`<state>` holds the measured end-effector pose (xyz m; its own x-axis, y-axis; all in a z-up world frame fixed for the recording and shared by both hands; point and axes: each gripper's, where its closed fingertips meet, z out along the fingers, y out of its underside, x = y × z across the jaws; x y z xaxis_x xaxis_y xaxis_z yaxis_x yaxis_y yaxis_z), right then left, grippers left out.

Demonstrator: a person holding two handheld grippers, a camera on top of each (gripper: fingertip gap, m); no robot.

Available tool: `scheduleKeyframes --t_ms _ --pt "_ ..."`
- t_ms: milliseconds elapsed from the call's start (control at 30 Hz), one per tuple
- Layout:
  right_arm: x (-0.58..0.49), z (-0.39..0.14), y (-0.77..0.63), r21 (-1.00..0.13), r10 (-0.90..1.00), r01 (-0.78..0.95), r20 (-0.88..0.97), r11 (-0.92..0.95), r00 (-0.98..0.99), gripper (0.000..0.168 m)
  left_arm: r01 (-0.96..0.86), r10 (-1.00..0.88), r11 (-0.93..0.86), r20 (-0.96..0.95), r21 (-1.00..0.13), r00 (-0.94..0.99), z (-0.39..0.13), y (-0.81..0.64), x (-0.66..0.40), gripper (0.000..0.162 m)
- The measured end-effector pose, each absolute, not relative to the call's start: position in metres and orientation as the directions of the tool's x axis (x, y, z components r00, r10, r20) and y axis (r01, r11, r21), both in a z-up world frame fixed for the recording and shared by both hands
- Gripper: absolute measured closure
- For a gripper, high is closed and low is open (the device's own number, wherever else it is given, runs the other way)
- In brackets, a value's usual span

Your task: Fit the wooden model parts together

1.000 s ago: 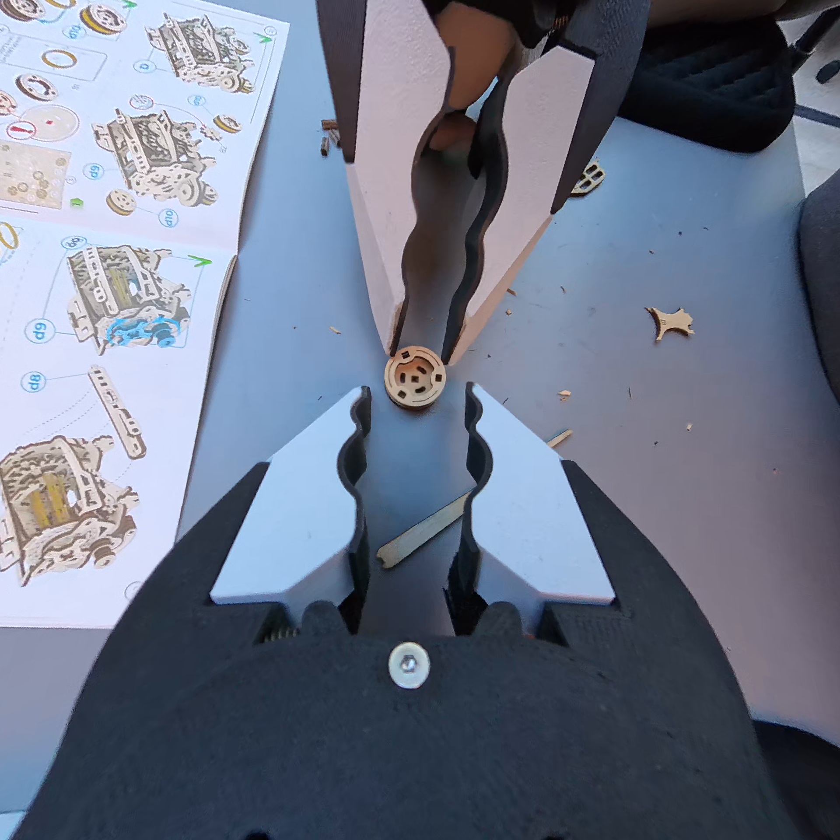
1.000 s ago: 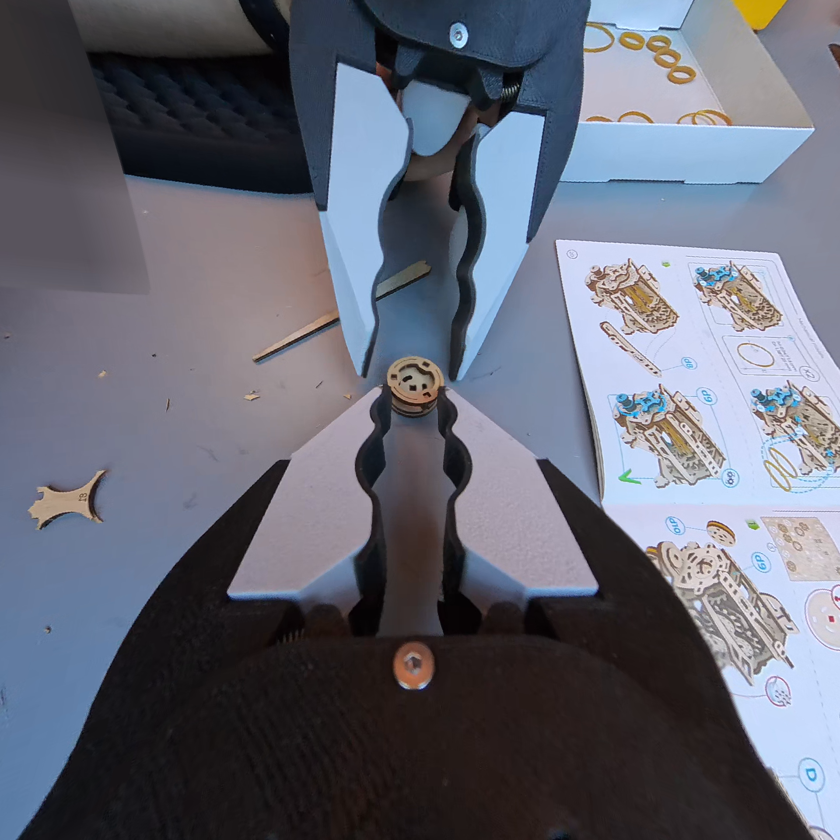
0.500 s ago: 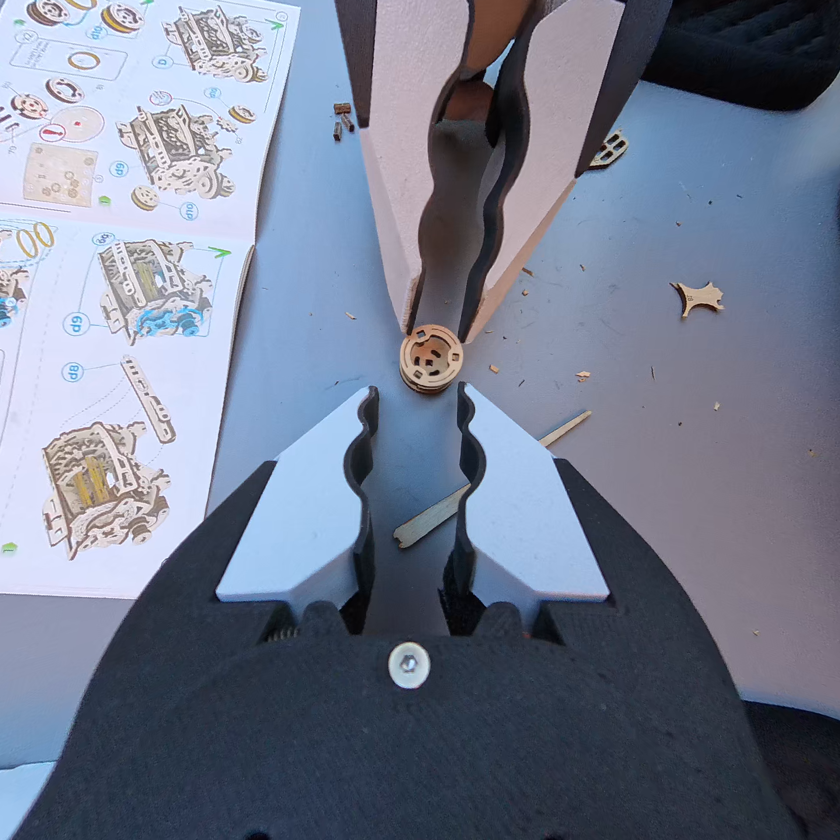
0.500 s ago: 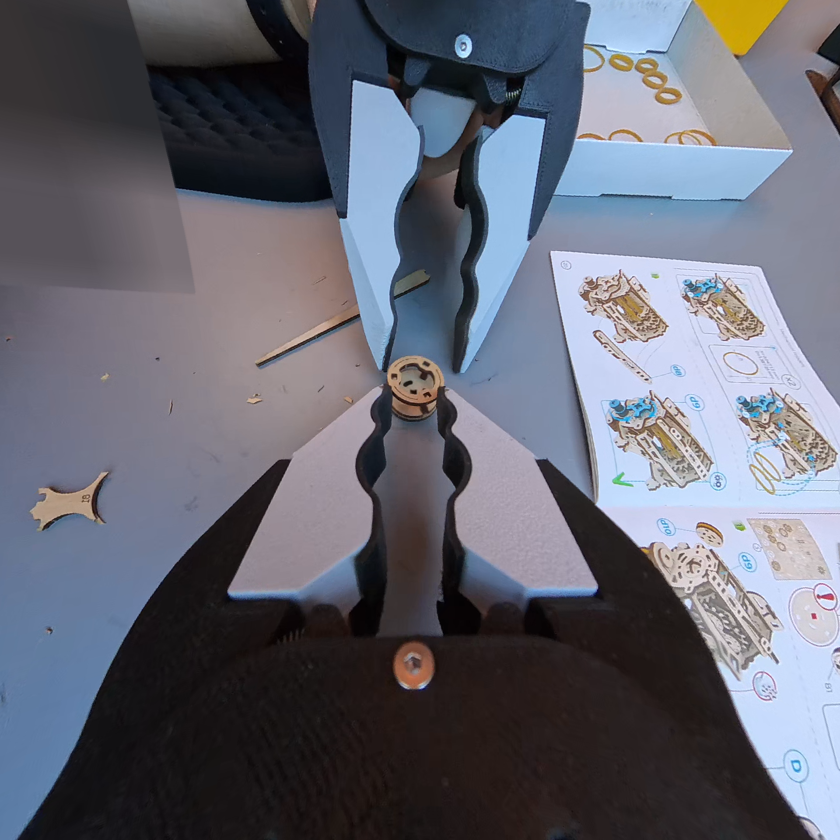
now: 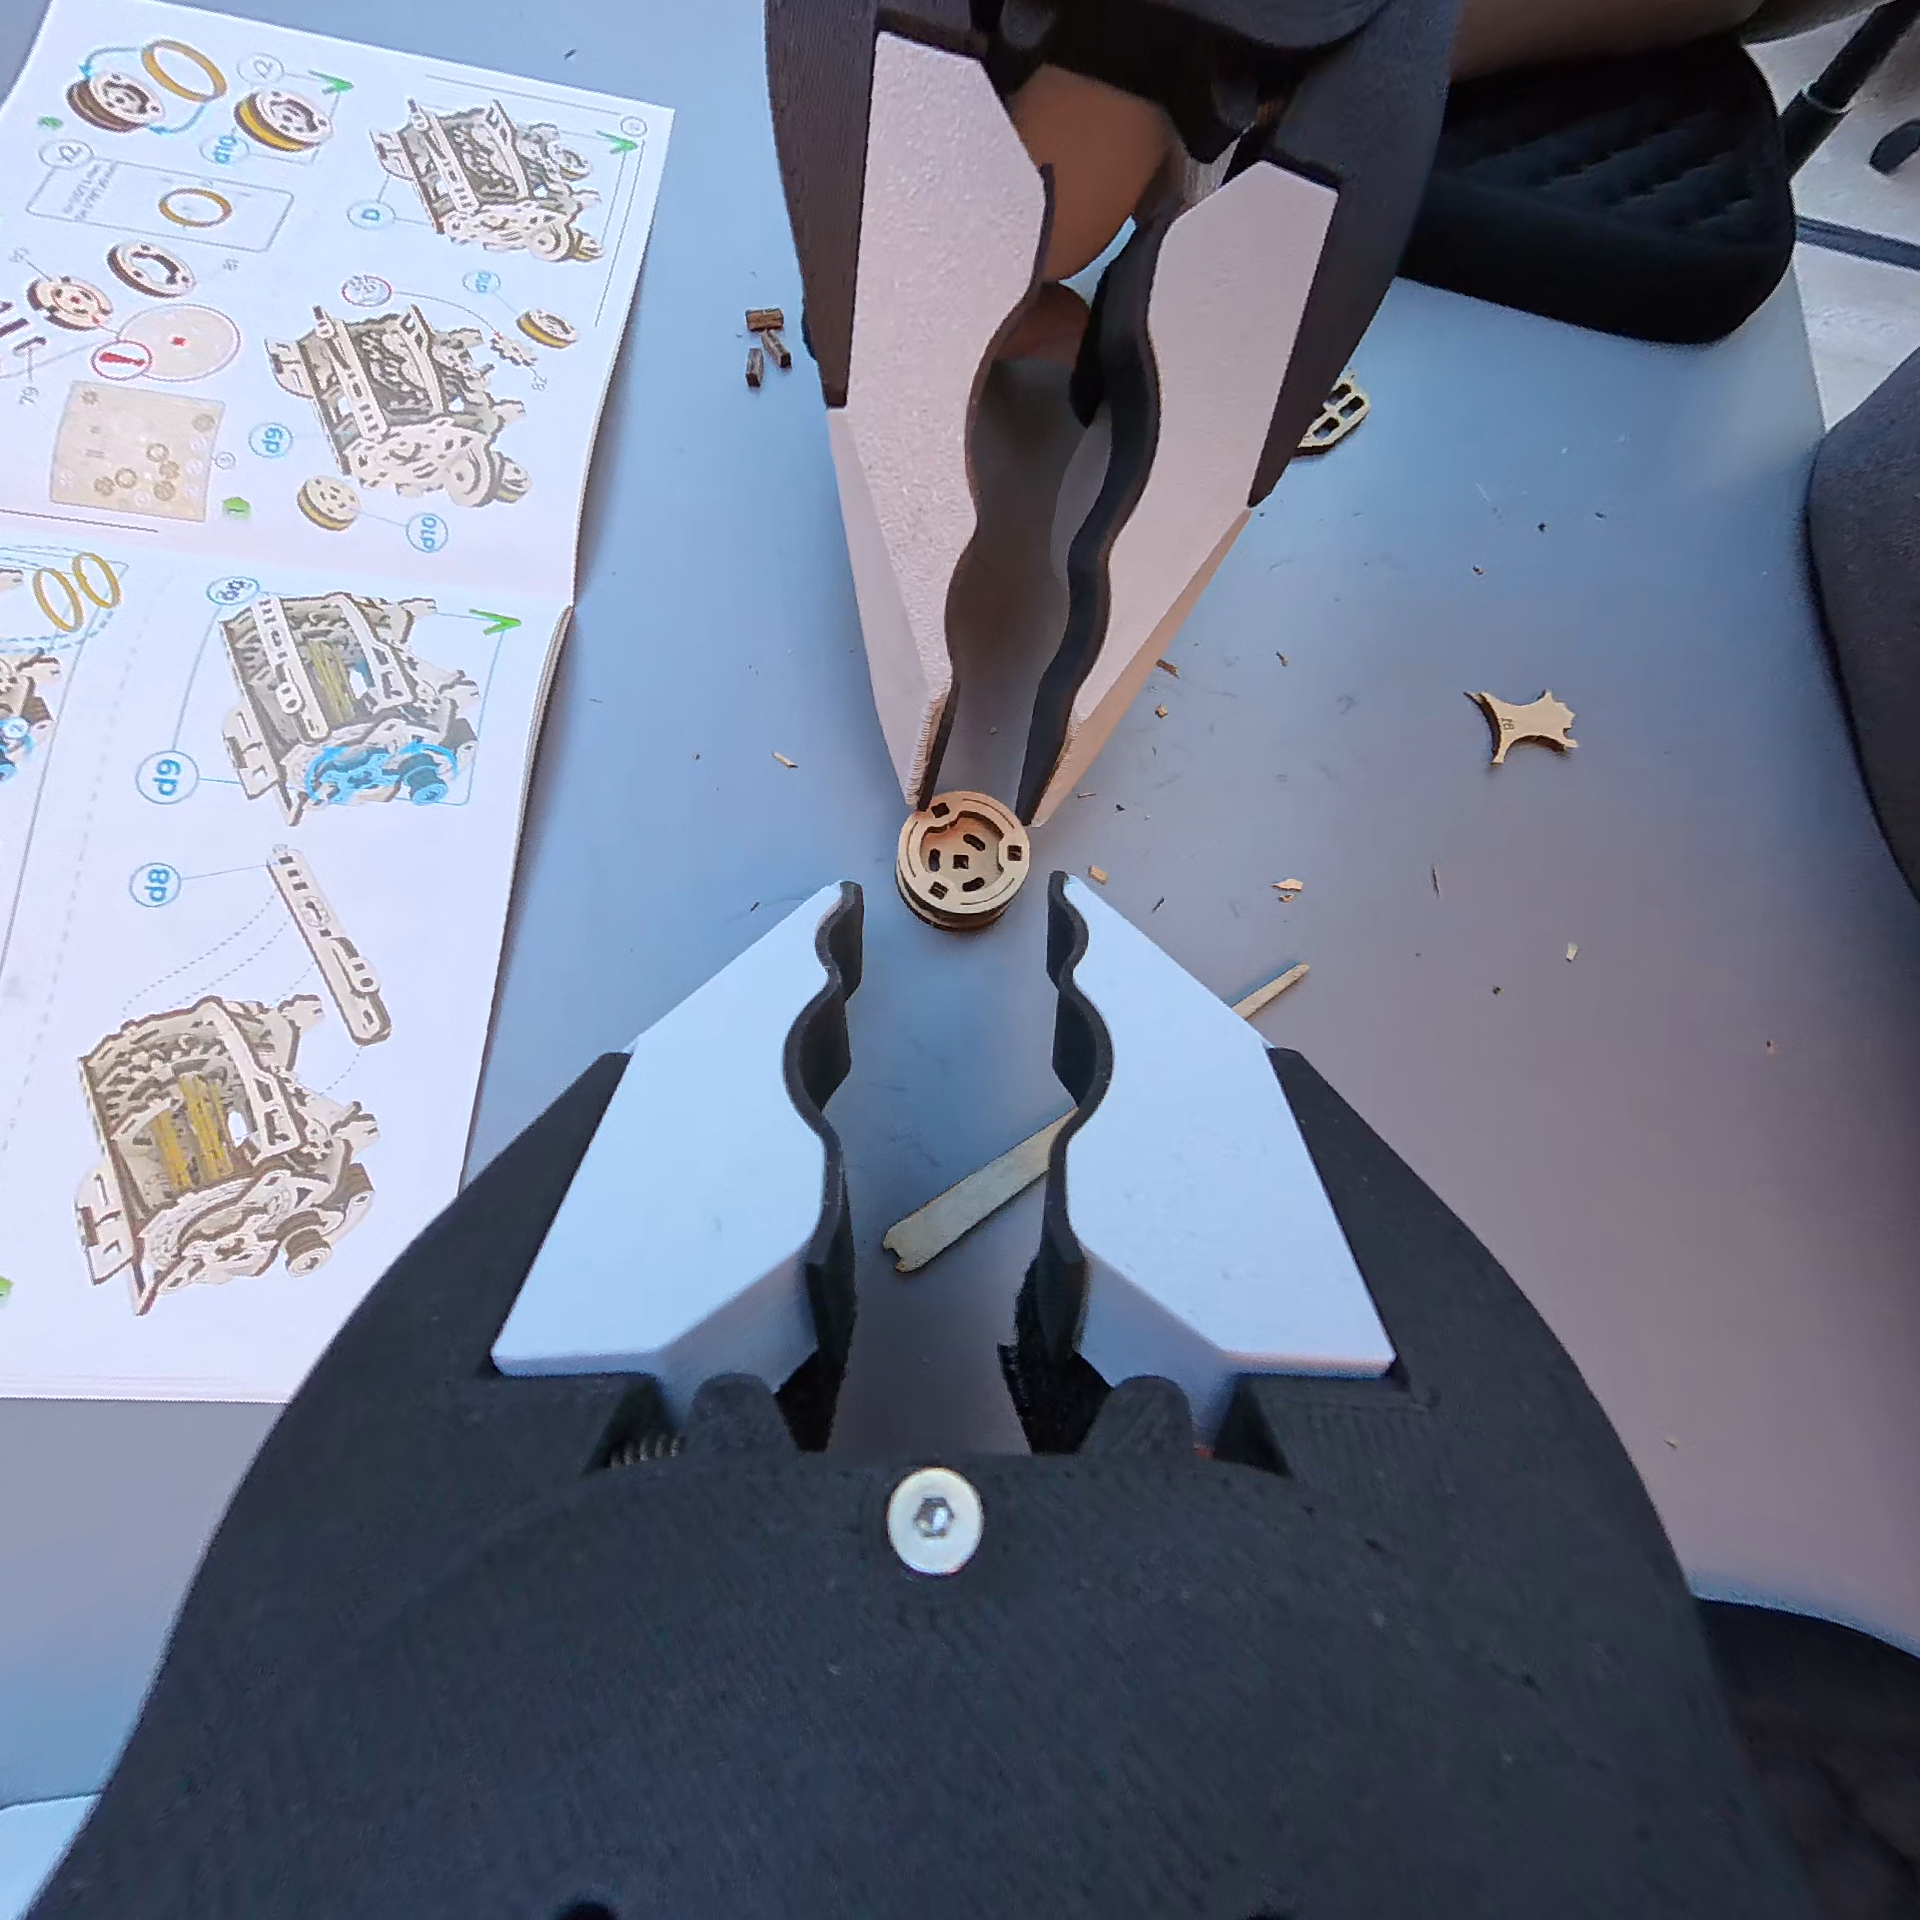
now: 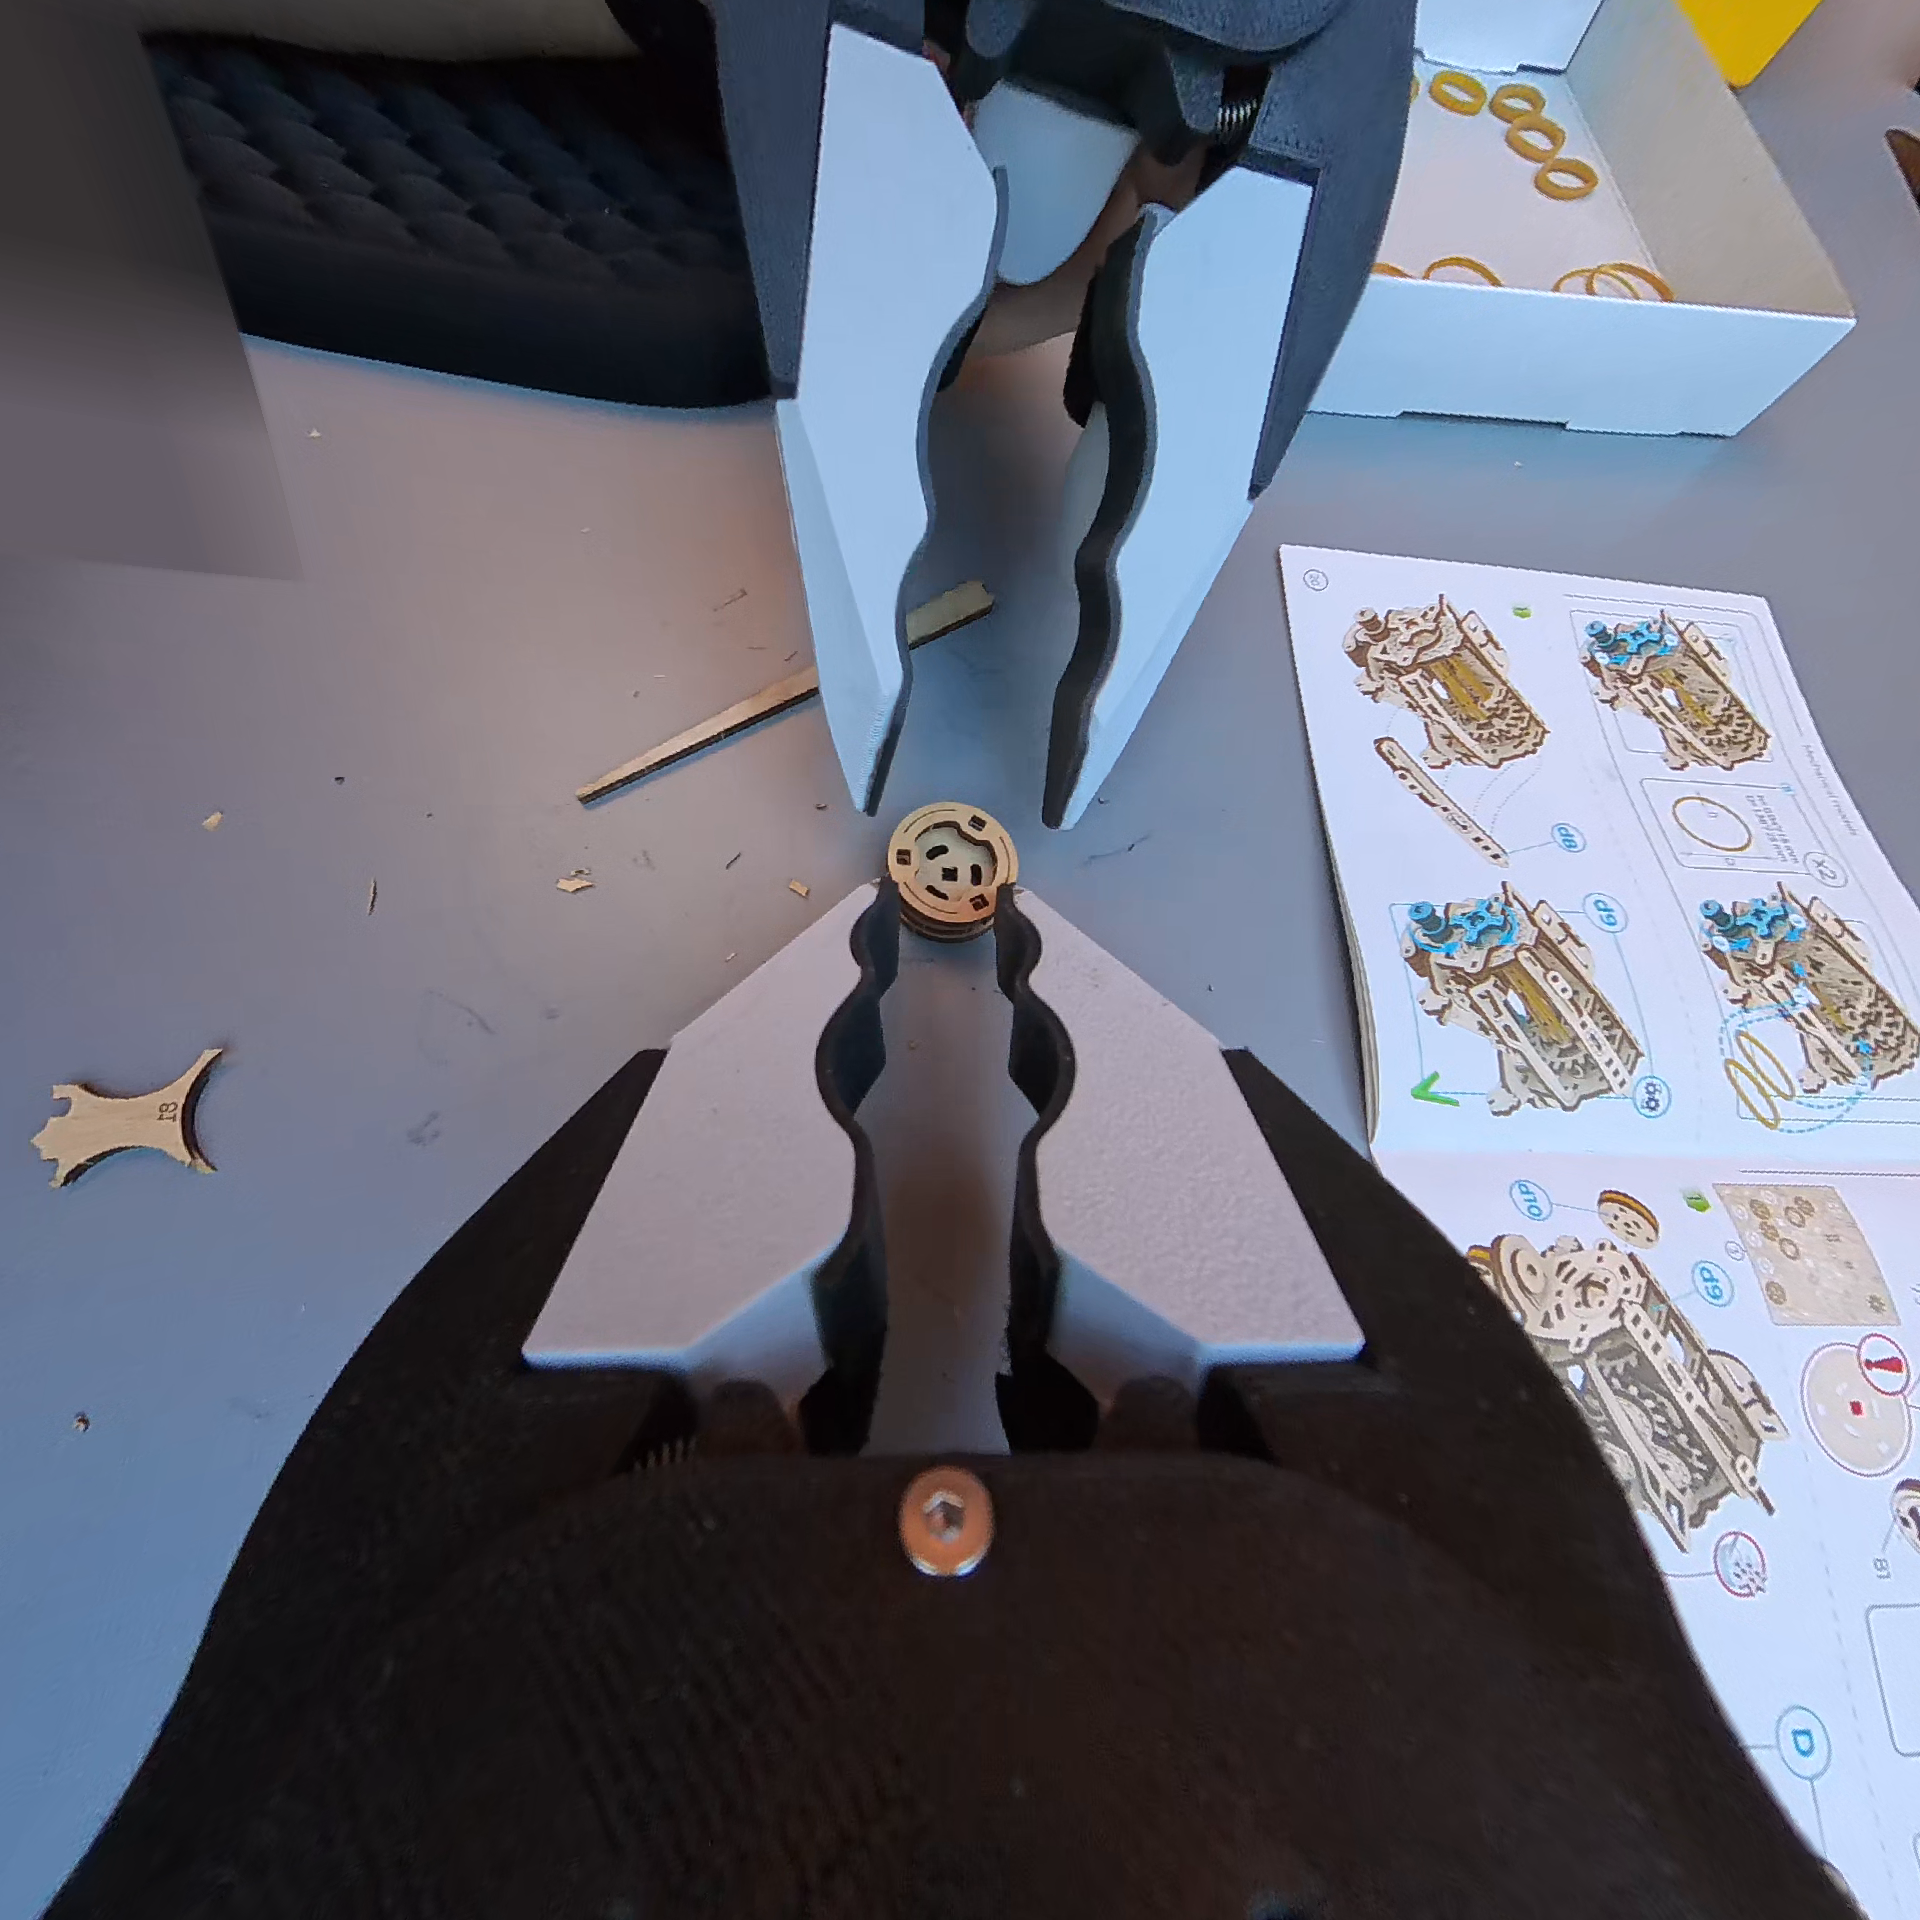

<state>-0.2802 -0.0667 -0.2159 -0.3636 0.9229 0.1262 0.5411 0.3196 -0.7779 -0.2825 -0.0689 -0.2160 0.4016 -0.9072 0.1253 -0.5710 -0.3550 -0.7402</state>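
Observation:
A small round wooden wheel (image 5: pixel 964 857), made of stacked slotted discs, sits at or just above the grey table (image 5: pixel 1507 1039). My right gripper (image 6: pixel 945 906) is shut on its rim, and the wheel (image 6: pixel 951 868) pokes out past the fingertips. In the left wrist view the right gripper (image 5: pixel 977 805) comes down from the top. My left gripper (image 5: pixel 954 894) is open and empty, its tips just short of the wheel and facing the right gripper. In the right wrist view the left gripper (image 6: pixel 961 816) stands right behind the wheel.
An open instruction booklet (image 5: pixel 312 727) lies beside the grippers. A thin wooden stick (image 5: pixel 977 1205) lies under the left gripper. A star-shaped wooden scrap (image 6: pixel 125 1122) and chips lie scattered. A white box (image 6: pixel 1558 364) with yellow rings and a black cushion (image 6: pixel 468 208) stand at the back. Left and right tips are no more than a few centimetres apart.
My left gripper has narrowed its opening a little and stays just short of the wheel. My right gripper keeps its hold on the wheel, almost still.

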Motion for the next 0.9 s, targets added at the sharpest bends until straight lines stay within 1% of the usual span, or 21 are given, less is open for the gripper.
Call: scheduleKeyframes --t_ms 200,233,267,400,533,600,633,700,767,900 --pt "-0.279 -0.215 -0.068 -0.776 0.918 0.536 0.136 0.332 -0.373 0.152 -0.572 -0.909 -0.355 0.130 -0.739 0.396 -0.217 -0.069 -0.280 0.131" --pt "-0.279 -0.215 -0.068 -0.775 0.917 0.536 0.135 0.334 -0.376 0.158 -0.574 -0.910 -0.351 0.124 -0.740 0.396 -0.218 -0.069 -0.280 0.132" --pt "-0.278 -0.215 -0.070 -0.775 0.910 0.531 0.136 0.344 -0.391 0.168 -0.576 -0.911 -0.346 0.119 -0.740 0.395 -0.218 -0.069 -0.279 0.132" --pt "-0.277 -0.218 -0.070 -0.760 0.905 0.538 0.153 0.364 -0.396 0.168 -0.576 -0.913 -0.344 0.119 -0.742 0.391 -0.218 -0.069 -0.279 0.133" --pt "-0.277 -0.212 -0.073 -0.782 0.901 0.514 0.139 0.354 -0.411 0.165 -0.575 -0.907 -0.352 0.118 -0.739 0.404 -0.218 -0.068 -0.283 0.132" --pt "-0.277 -0.208 -0.067 -0.797 0.916 0.513 0.117 0.318 -0.384 0.164 -0.570 -0.903 -0.356 0.117 -0.740 0.412 -0.216 -0.066 -0.286 0.132" --pt "-0.277 -0.206 -0.062 -0.808 0.928 0.517 0.093 0.282 -0.361 0.160 -0.567 -0.901 -0.358 0.115 -0.741 0.418 -0.215 -0.065 -0.288 0.133" --pt "-0.277 -0.206 -0.060 -0.825 0.939 0.531 0.000 0.194 -0.343 0.156 -0.555 -0.895 -0.363 0.114 -0.749 0.431 -0.213 -0.063 -0.292 0.133" --pt "-0.278 -0.205 -0.061 -0.834 0.938 0.531 -0.049 0.151 -0.343 0.154 -0.538 -0.891 -0.369 0.123 -0.758 0.438 -0.209 -0.061 -0.293 0.133" --pt "-0.282 -0.211 -0.062 -0.814 0.933 0.544 -0.008 0.204 -0.361 0.154 -0.542 -0.889 -0.365 0.111 -0.758 0.444 -0.209 -0.060 -0.296 0.134"
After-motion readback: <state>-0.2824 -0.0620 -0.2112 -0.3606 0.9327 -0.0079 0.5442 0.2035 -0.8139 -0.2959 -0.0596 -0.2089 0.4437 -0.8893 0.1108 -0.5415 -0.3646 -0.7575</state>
